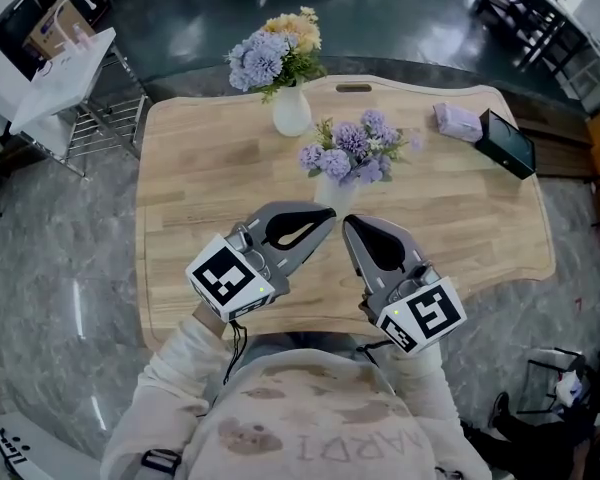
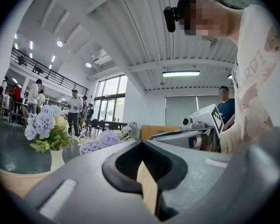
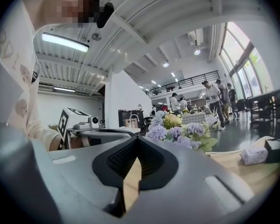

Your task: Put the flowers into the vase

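Status check, head view plus both gripper views.

- The desk (image 1: 210, 168) is carrying two white vases. The far vase (image 1: 292, 113) is standing at the middle of the far edge, and a blue-and-yellow bunch (image 1: 275, 53) is sitting upright in it.
- The near vase (image 1: 337, 194) is standing around the desk's centre, slightly toward the near edge. The purple flowers (image 1: 352, 151) are rising out of its mouth, with blooms spreading over the rim. The vase's lower body is partly hiding behind the gripper tips.
- No loose stems are lying on the bare wood in any view.
- The left gripper (image 1: 330, 216) is hovering over the near edge with its jaws pressing together at the tips and nothing between them. Only desk wood is showing through the slot behind the tips.
- The right gripper (image 1: 348, 224) is hovering beside it, likewise closed tip to tip and carrying nothing. Both are pointing toward the near vase without touching it.
- A lilac cloth (image 1: 457, 121) and a black box (image 1: 507, 143) are lying near the far right corner, well apart from the vases.

Judgement: placement is looking finished, since every flower in view is standing in a vase. Nothing obvious is remaining, apart perhaps from checking that the purple stems are seating fully, which cannot be confirmed here.
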